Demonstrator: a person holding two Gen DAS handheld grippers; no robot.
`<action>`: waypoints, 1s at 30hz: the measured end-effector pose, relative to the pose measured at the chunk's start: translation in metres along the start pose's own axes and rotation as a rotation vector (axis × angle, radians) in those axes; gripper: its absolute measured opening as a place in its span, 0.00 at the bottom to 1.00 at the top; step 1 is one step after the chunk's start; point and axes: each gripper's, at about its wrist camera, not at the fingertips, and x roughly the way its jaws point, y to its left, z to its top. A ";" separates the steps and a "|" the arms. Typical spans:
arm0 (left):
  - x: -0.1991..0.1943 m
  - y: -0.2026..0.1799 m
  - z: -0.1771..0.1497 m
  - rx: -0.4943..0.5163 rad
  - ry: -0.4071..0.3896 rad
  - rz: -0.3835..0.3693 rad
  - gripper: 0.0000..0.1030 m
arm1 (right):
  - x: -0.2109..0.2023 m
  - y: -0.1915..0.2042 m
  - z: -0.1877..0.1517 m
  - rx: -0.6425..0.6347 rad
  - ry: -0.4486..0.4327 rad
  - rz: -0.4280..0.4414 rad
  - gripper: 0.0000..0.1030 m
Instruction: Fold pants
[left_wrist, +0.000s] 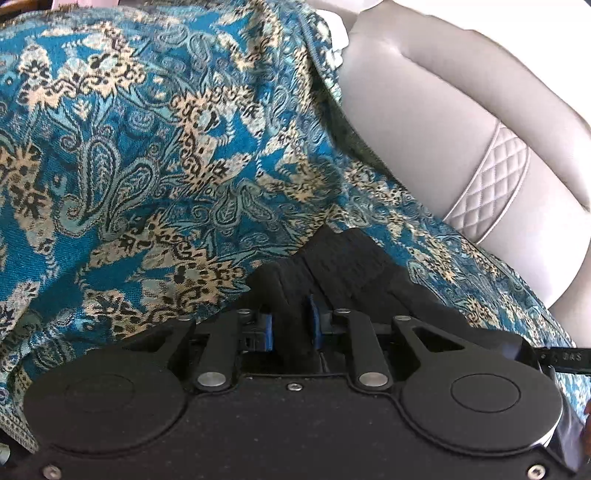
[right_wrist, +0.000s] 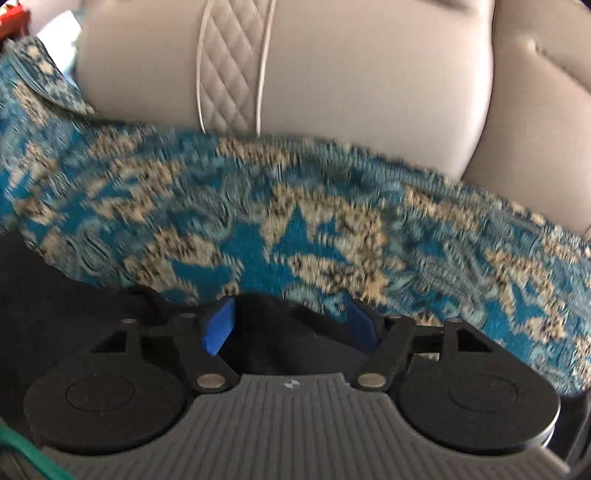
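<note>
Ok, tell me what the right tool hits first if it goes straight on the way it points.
Most likely the black pants bunched between the open right tool's pads, then the blue patterned cover just beyond. The view is blurred, so depth is uncertain.

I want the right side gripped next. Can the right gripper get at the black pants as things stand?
Probably yes. The right gripper stands open, black pants already lie between its blue pads, and nothing blocks them; only the patterned cloth lies beyond.
</note>
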 end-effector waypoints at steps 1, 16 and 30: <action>-0.002 -0.001 -0.004 0.027 -0.006 -0.001 0.19 | 0.001 -0.002 -0.002 0.012 0.011 0.012 0.77; -0.017 0.011 -0.036 0.045 -0.055 0.059 0.14 | -0.021 -0.006 -0.005 0.147 -0.183 0.122 0.06; -0.068 0.042 -0.044 -0.044 -0.087 -0.043 0.66 | -0.038 0.019 0.003 -0.035 -0.308 0.119 0.67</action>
